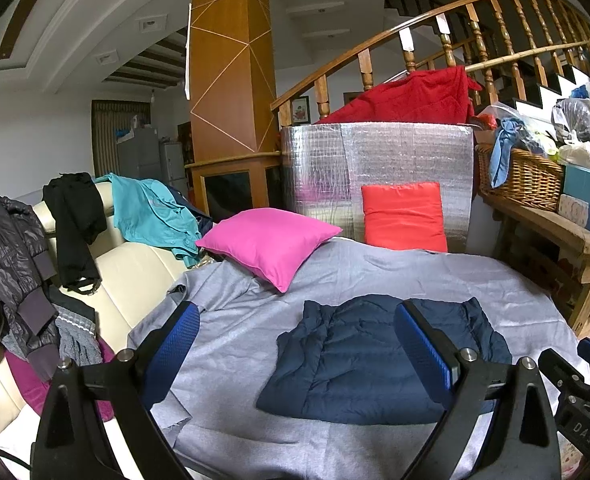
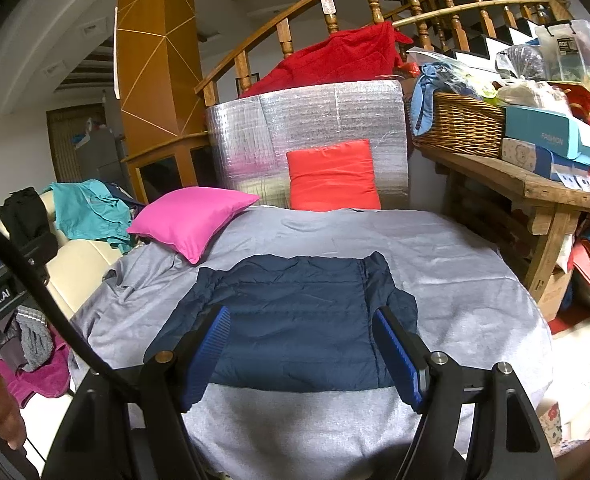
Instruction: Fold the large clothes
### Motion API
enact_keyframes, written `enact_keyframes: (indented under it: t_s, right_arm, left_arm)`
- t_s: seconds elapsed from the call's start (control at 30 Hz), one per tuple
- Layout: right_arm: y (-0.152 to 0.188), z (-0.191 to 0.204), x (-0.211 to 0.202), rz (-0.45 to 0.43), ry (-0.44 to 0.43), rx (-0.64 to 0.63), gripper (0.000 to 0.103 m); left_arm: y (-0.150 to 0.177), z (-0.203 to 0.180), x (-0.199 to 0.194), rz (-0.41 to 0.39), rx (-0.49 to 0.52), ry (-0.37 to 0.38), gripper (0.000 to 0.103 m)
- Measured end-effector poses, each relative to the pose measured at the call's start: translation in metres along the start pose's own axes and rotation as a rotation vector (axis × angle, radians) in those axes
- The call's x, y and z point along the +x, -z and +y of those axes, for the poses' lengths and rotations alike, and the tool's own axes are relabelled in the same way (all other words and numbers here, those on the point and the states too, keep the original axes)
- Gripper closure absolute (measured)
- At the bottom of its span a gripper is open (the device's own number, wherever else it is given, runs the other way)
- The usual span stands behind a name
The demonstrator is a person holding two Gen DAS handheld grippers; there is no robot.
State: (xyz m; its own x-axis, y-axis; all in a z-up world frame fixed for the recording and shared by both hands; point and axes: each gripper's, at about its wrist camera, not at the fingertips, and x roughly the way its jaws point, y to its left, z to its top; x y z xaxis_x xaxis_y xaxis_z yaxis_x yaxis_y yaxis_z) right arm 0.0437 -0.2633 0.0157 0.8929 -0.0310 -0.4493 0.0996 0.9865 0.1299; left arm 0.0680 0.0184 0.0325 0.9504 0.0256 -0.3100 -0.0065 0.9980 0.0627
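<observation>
Through the left wrist view, my left gripper [image 1: 297,340] hangs with fingers wide apart and empty above the grey sheet [image 1: 515,292], so I can survey the navy jacket [image 1: 359,360] lying flat, already partly folded I judge.

Through the right wrist view, my right gripper [image 2: 301,346] is likewise spread, gripping nothing, framing the jacket's near hem, and the pink pillow [image 2: 193,218] sits clear.

A navy quilted puffer jacket [image 2: 295,320] lies flat on a grey sheet [image 2: 455,280], folded into a rough rectangle, with one edge bunched on the right side.
</observation>
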Motion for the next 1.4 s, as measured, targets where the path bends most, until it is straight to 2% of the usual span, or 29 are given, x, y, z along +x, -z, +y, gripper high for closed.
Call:
enact_keyframes:
  t_s: [1.4]
  right_arm:
    - [0.003,0.0,0.007,0.032,0.01,0.0,0.026]
  left_arm:
    - [0.003,0.01,0.004,0.017,0.004,0.018,0.005]
